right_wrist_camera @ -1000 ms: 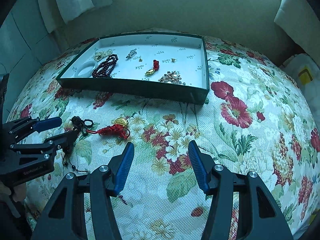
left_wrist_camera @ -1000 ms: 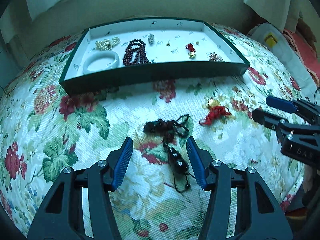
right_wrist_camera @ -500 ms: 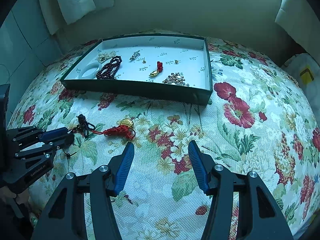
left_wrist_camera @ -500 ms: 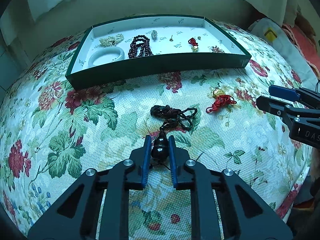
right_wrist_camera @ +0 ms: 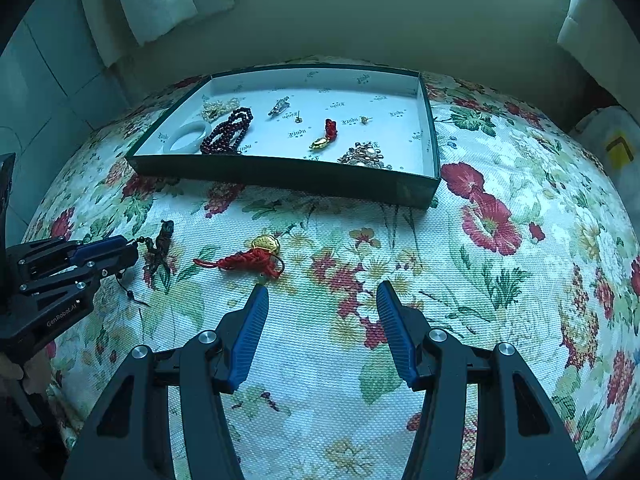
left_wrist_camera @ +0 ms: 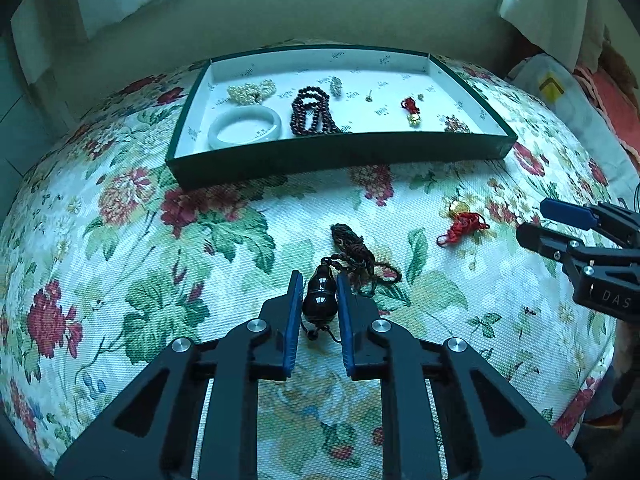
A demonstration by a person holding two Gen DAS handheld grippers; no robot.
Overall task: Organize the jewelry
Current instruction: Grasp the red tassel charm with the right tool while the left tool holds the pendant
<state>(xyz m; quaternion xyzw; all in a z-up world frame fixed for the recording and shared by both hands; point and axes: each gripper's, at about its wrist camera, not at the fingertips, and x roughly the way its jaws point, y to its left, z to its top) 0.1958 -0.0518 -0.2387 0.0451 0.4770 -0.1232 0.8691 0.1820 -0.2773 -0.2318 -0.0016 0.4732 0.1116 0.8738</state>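
With your left gripper (left_wrist_camera: 318, 300) clamped on the black gourd pendant (left_wrist_camera: 319, 295), lift until its cord (left_wrist_camera: 354, 250) clears the cloth, then carry it to the far tray (left_wrist_camera: 340, 152); your right gripper (right_wrist_camera: 322, 332) waits half open, empty.

**Left gripper clamped on the dark gourd pendant**

The left gripper (left_wrist_camera: 319, 292) has just closed its jaws, and its blue pads now press both sides of a black gourd pendant (left_wrist_camera: 319, 296). The pendant's dark cord (left_wrist_camera: 354, 250) trails ahead in a bunch on the floral cloth (left_wrist_camera: 140, 240). A red knot charm (left_wrist_camera: 462, 226) lies to the right, near the right gripper (left_wrist_camera: 538, 222). Beyond them sits a green tray (left_wrist_camera: 340, 156) with a white bangle (left_wrist_camera: 245, 127) and dark red beads (left_wrist_camera: 312, 110).
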